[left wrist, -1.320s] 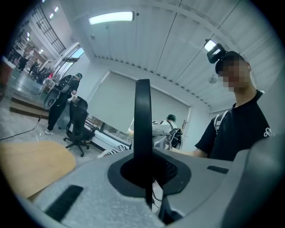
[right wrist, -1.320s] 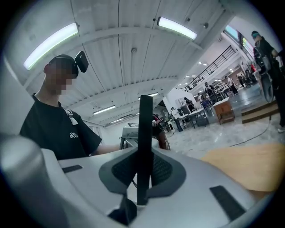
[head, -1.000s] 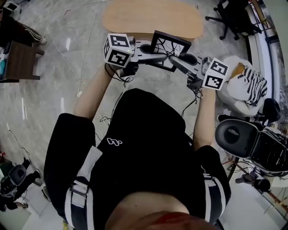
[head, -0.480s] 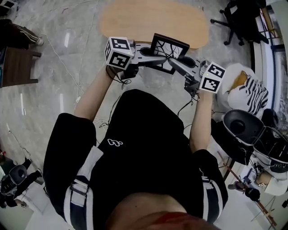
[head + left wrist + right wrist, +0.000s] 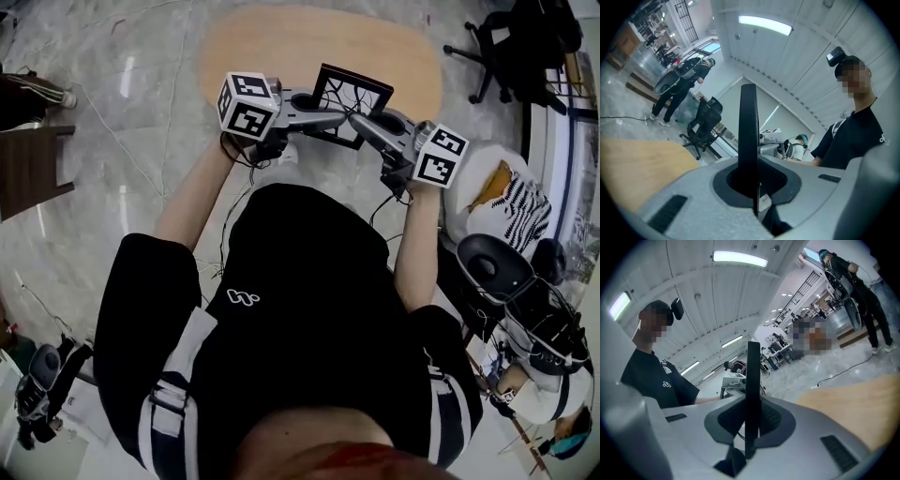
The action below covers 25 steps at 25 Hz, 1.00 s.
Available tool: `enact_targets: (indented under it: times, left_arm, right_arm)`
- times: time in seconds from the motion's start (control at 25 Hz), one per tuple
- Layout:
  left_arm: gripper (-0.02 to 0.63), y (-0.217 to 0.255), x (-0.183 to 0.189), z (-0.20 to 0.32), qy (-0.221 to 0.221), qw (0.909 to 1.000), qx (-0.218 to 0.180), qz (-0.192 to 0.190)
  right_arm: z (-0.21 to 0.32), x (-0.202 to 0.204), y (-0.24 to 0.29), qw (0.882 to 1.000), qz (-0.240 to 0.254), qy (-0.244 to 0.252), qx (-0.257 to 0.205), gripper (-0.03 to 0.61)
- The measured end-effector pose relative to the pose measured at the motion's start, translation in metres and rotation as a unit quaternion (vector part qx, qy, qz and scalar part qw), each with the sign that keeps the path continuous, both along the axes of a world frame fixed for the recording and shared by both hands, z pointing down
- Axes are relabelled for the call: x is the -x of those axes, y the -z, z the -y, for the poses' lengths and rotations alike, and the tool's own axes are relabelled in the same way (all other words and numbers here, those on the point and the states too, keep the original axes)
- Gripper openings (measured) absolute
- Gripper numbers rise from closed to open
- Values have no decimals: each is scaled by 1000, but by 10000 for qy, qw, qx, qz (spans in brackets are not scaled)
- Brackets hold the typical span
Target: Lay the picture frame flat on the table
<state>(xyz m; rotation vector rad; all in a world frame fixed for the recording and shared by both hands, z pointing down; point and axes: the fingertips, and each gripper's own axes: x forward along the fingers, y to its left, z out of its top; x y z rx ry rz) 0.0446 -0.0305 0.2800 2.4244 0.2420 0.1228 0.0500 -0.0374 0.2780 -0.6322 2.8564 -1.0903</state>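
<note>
Claws, two: left claw (image 5: 339, 118) and right claw (image 5: 356, 122) each pinch one black rectangular picture frame (image 5: 354, 94); one oval wooden worktop (image 5: 281, 47) at twelve o'clock.

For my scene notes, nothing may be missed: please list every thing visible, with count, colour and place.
picture frame: one, black, held between both grippers at the table's near edge
table: one, light wood, in front of the person
office chair: one, black, on the floor, far right
striped cloth: one, black and white, at the person's right
left gripper: one, grey, shut on the picture frame
right gripper: one, grey, shut on the picture frame
</note>
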Motion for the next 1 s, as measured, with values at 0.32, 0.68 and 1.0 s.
enact_targets:
  times: [0.32, 0.68, 1.0]
  left_arm:
    - [18, -8, 20, 56, 377, 9991, 203, 4]
    - [18, -66, 26, 114, 474, 9946, 913, 120]
    - [21, -156, 6, 148, 494, 9847, 1628, 387]
  right_arm:
    - [56, 20, -8, 9995, -92, 143, 267, 43]
    - [115, 27, -66, 9956, -70, 41, 938, 43]
    - [148, 6, -156, 9863, 111, -56, 1646, 43]
